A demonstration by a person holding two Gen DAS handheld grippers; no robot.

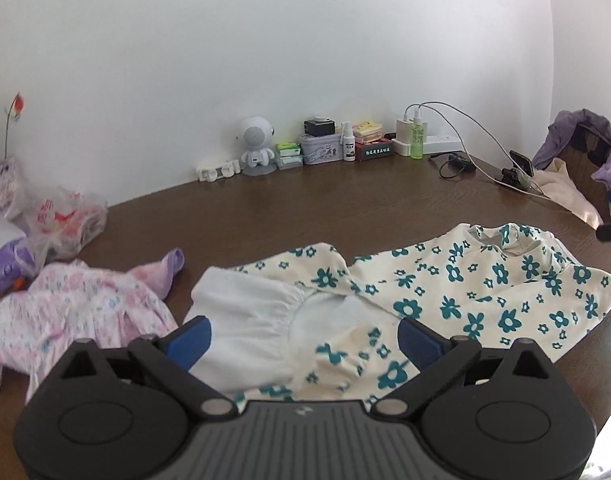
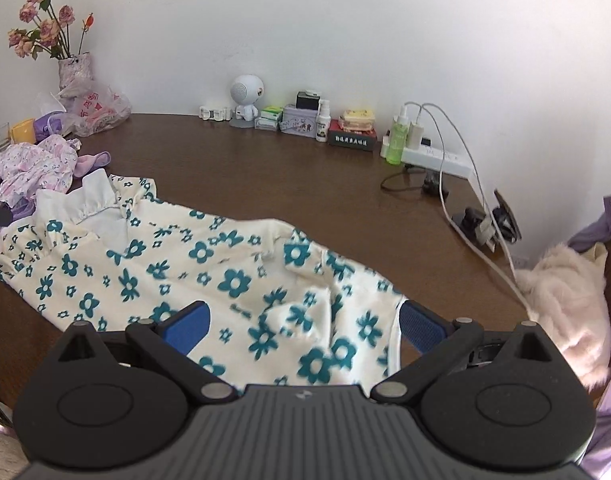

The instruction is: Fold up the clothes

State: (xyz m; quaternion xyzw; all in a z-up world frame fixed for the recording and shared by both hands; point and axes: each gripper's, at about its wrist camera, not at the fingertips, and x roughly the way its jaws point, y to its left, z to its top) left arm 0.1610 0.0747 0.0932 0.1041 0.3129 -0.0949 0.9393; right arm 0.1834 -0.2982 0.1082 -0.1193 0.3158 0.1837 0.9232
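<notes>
1. Your left gripper (image 1: 303, 334) has its jaws spread wide, empty, over the white-lined end of the flowered dress (image 1: 445, 292).
2. Your right gripper (image 2: 303, 326) is likewise spread apart, gripping nothing.
3. The dress lies rumpled across the brown table (image 2: 265, 168), beside pink clothes (image 2: 37, 168).

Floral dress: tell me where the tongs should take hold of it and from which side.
Grip the floral dress at its white ruffled hem with the left tongs, coming from the near edge. That hem lies flat between the open fingers, a clear edge to pinch.
</notes>
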